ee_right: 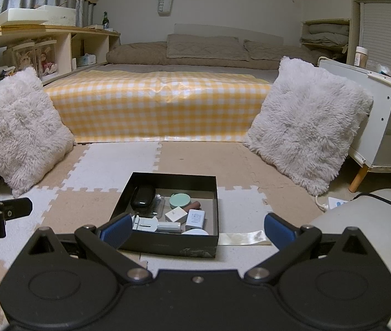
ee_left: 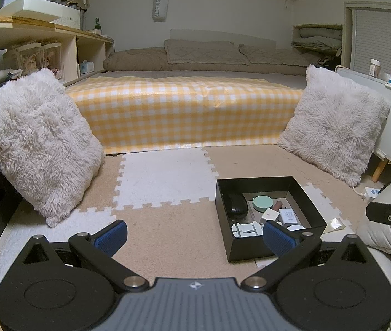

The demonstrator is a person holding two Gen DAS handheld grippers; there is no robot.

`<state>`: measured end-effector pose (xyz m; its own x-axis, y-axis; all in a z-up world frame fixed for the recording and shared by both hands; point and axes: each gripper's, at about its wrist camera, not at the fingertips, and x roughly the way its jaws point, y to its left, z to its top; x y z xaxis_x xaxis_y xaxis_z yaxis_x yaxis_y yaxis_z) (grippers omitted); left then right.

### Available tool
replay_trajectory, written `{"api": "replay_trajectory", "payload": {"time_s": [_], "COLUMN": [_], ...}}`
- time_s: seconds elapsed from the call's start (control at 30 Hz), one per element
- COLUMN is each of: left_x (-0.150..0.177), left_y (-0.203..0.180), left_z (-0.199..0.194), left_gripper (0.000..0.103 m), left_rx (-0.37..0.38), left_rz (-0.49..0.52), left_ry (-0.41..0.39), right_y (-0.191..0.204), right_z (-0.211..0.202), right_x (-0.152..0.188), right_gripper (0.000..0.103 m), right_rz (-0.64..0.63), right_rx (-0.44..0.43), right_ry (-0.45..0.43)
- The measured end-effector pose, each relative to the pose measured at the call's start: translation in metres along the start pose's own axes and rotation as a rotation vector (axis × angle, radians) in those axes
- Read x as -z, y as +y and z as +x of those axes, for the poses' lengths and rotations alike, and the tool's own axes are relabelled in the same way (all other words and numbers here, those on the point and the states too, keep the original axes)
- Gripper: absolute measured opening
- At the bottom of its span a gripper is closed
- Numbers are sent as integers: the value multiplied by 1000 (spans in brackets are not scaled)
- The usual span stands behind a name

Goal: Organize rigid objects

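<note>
Two spread grippers (ee_left: 194, 237) (ee_right: 197, 231) face a rigid rectangular black box (ee_right: 151, 244).

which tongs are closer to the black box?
Right. The right tongs sit open straight before the black box, fingers flanking its near wall; the left tongs are open off to its left.

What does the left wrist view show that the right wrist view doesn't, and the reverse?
Only left wrist: the right gripper's body at the right edge, and the left gripper open and empty.

Only right wrist: the right gripper open and empty, the box's whole front wall, and a cream strip lying beside the box.

Both: the black box of small items on the foam mat, two pillows, and the checked bed.
</note>
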<state>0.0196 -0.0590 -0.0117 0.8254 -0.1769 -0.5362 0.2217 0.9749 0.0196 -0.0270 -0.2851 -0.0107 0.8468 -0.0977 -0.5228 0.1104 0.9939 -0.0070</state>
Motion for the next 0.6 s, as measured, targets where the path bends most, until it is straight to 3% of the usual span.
{"api": "replay_trajectory", "payload": {"time_s": [0.6], "left_x": [2], "left_y": [0], "left_z": [0], "left_gripper": [103], "left_rx": [-2], "left_rz": [-1], "left_ry": [1], "right_y": [0], "right_z": [0], "right_x": [0], "right_gripper": [103], "right_rz": [-1], "right_rx": [0], "right_ry": [0]}}
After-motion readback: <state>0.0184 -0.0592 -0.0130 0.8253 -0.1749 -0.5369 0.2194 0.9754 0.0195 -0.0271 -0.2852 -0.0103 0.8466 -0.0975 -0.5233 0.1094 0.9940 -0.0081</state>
